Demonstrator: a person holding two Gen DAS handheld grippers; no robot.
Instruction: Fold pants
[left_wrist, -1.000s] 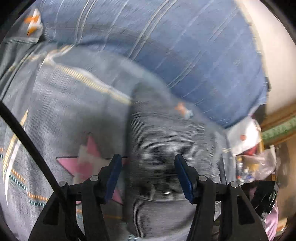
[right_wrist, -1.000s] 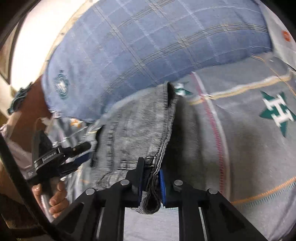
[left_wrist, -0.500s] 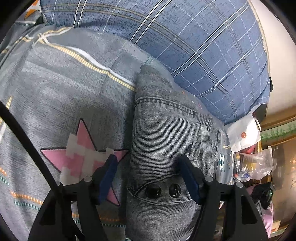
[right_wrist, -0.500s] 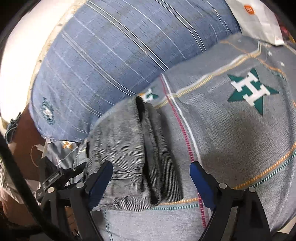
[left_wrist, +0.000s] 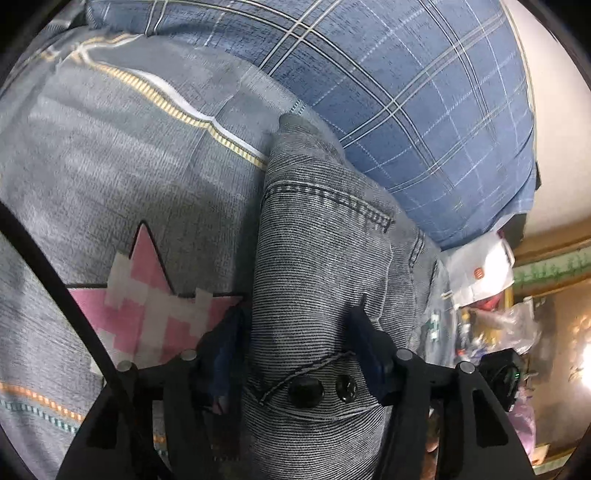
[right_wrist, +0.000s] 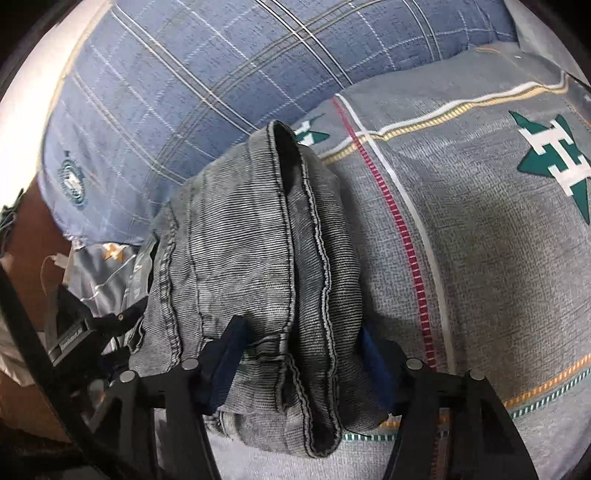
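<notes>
Bedspread (right_wrist: 480, 240) bears folded pants (right_wrist: 266, 266); both grippers (left_wrist: 295, 354) (right_wrist: 299, 354) straddle them, spread.

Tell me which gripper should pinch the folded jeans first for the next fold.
Either, marginally the right gripper: its open fingers straddle the stacked hem edges of the jeans. The left gripper, also open, straddles the thicker buttoned waistband, probably harder to pinch.

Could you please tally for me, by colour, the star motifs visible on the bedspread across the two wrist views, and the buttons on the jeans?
Pink stars: 1
Green stars: 2, one whole and one partly hidden behind the jeans
Dark buttons on the jeans: 2
Total: 5
</notes>
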